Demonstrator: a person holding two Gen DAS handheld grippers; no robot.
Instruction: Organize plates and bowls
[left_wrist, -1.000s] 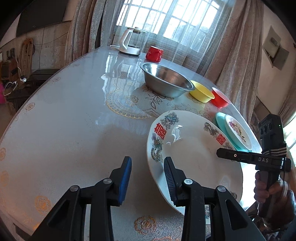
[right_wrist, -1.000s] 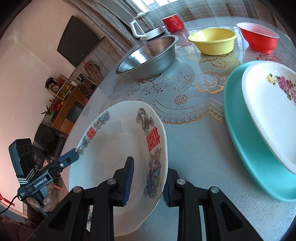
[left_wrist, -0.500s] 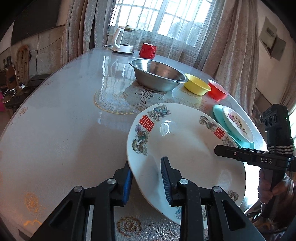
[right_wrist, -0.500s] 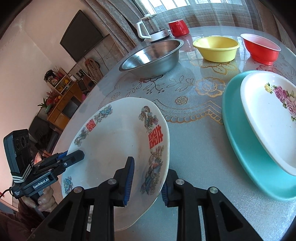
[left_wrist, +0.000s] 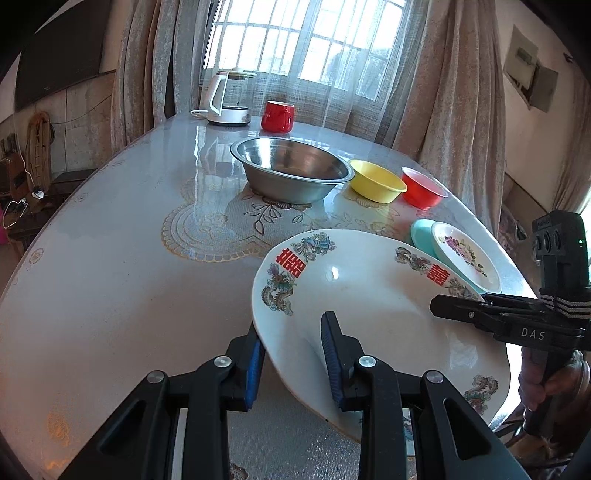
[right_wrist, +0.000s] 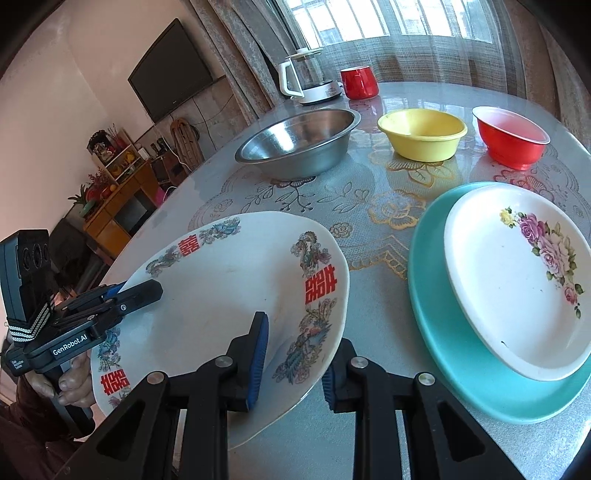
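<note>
A large white plate with dragon patterns and red characters (left_wrist: 369, 295) (right_wrist: 221, 280) is held above the table by both grippers. My left gripper (left_wrist: 291, 354) is shut on its near-left rim. My right gripper (right_wrist: 295, 350) is shut on its opposite rim. A white rose plate (right_wrist: 517, 273) lies on a teal plate (right_wrist: 454, 354) to the right. A steel bowl (right_wrist: 299, 144), a yellow bowl (right_wrist: 421, 133) and a red bowl (right_wrist: 509, 136) stand in a row further back.
A white kettle (left_wrist: 225, 99) and a red mug (left_wrist: 277, 116) stand at the table's far edge by the curtained window. The round table (left_wrist: 110, 266) has a glossy patterned cover. Its edge runs close on the right.
My left gripper closed on the big plate's rim. The plate rose off the table with both grippers, and both views tilted up.
</note>
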